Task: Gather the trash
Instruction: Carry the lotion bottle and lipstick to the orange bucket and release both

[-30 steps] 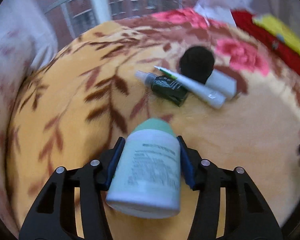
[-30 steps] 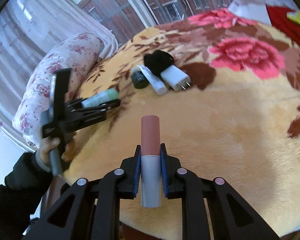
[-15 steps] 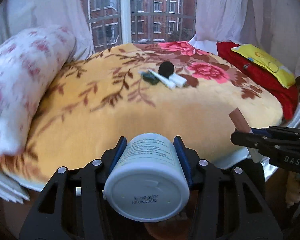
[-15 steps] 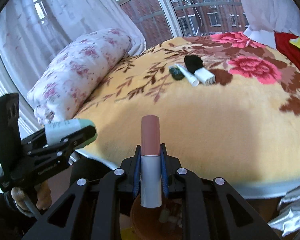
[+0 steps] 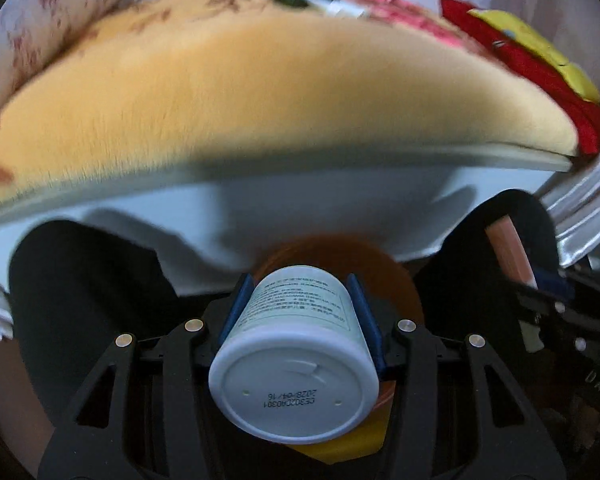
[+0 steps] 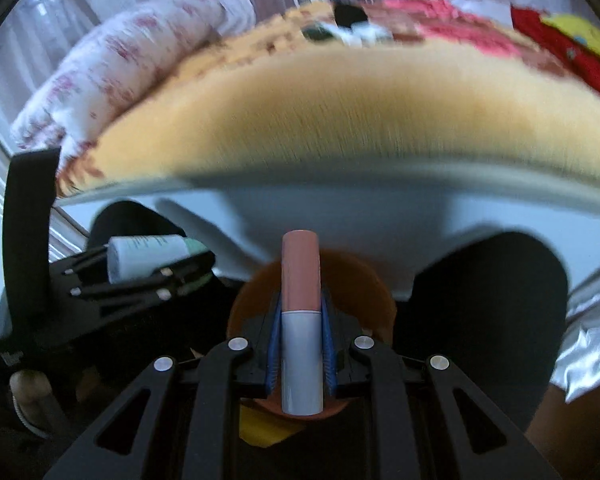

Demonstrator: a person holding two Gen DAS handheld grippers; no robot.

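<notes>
Below plush blanket (image 5: 284, 92) | left gripper (image 5: 300, 316): cylindrical bottle (image 5: 296, 360) | right gripper (image 6: 300, 344): tube (image 6: 301, 320)

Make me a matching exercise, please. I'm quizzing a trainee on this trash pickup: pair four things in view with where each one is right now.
Things:
1. white bottle
2. pink tube
3. brown bin
4. flowered pillow

Places:
A. on the bed, at the far left
B. clamped in the left gripper
C. below the bed's edge, just beyond both grippers
D. clamped in the right gripper

Pairs: 1-B, 2-D, 3-C, 4-A
</notes>
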